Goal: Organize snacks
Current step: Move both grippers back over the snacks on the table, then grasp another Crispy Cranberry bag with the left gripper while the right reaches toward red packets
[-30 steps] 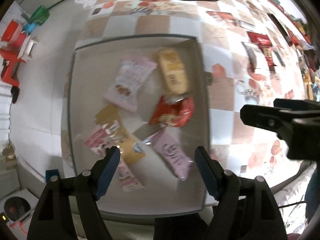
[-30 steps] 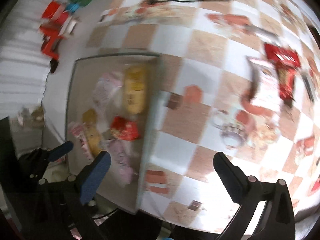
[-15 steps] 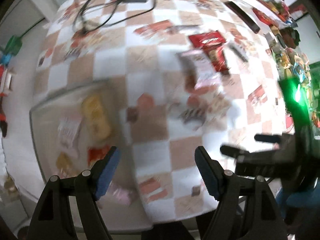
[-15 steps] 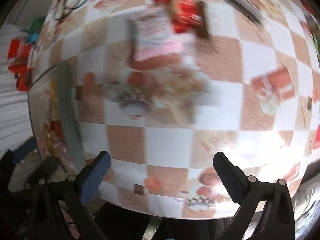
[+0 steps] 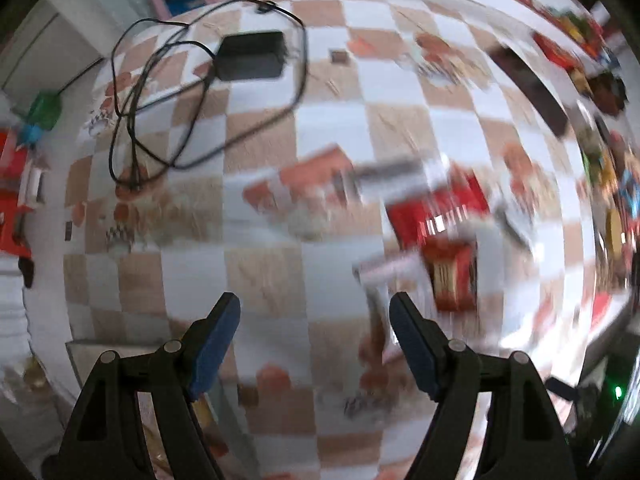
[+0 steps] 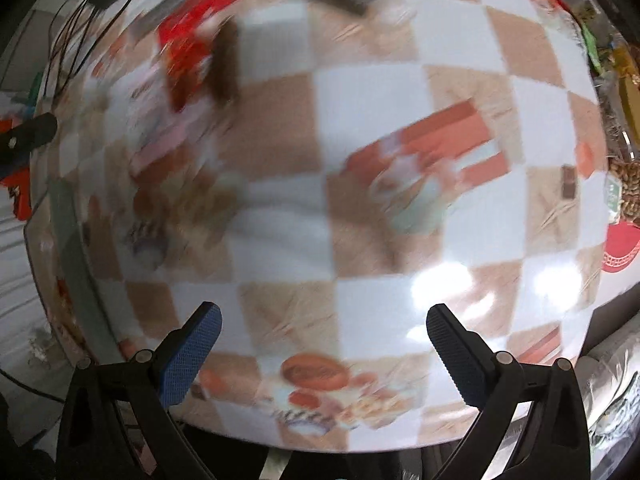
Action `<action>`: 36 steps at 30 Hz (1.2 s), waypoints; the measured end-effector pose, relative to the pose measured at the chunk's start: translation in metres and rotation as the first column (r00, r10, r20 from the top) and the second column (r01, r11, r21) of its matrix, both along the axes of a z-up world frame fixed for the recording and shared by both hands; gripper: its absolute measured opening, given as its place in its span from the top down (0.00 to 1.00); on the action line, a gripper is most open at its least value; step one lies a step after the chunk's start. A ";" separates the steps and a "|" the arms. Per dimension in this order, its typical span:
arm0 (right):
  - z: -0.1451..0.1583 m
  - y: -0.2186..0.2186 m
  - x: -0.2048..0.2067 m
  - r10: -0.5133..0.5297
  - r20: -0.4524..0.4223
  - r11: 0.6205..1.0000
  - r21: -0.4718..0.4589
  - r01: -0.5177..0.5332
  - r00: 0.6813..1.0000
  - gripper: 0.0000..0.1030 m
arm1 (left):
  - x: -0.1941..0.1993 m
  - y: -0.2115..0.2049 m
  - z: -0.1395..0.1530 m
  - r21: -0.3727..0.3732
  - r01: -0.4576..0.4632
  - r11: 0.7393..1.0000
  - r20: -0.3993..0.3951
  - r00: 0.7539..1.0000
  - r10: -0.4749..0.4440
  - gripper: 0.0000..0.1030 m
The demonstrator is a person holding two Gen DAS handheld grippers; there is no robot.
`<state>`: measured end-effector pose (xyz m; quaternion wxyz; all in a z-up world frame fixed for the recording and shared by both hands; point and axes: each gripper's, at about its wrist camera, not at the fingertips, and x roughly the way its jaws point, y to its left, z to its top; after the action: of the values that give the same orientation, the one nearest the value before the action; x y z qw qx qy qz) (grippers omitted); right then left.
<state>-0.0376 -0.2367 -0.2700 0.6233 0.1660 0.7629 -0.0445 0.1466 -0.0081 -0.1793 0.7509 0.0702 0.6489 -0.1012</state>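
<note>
Both claws hang spread and empty over the checked tablecloth (image 5: 264,272). Loose snacks (image 5: 444,224) lie in a blurred red cluster just ahead and right of the left gripper (image 5: 315,326); from the right gripper (image 6: 320,330) they sit far ahead and left. The tray (image 6: 64,208) edges the cloth's left. Slow down, centre one packet between the jaws, then pinch.
</note>
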 end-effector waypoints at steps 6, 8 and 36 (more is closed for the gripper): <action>0.012 -0.047 0.035 -0.066 0.083 0.996 -0.057 0.071 0.994 0.00 | 0.043 -0.011 -0.007 0.042 -0.057 0.997 0.031 0.998 0.056 0.22; 0.014 -0.055 0.045 -0.068 0.100 0.996 -0.055 0.074 0.993 0.00 | 0.050 -0.019 -0.011 0.072 -0.029 0.997 0.041 0.999 0.026 0.22; -0.033 0.002 0.060 0.005 0.028 0.996 -0.085 -0.003 1.000 0.00 | -0.022 -0.026 -0.057 0.020 -0.042 0.999 -0.171 0.984 0.045 0.16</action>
<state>0.0221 -0.2348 -0.3030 0.6407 0.1384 0.7516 -0.0734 0.1247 -0.0345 -0.2367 0.6936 0.0531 0.7133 -0.0853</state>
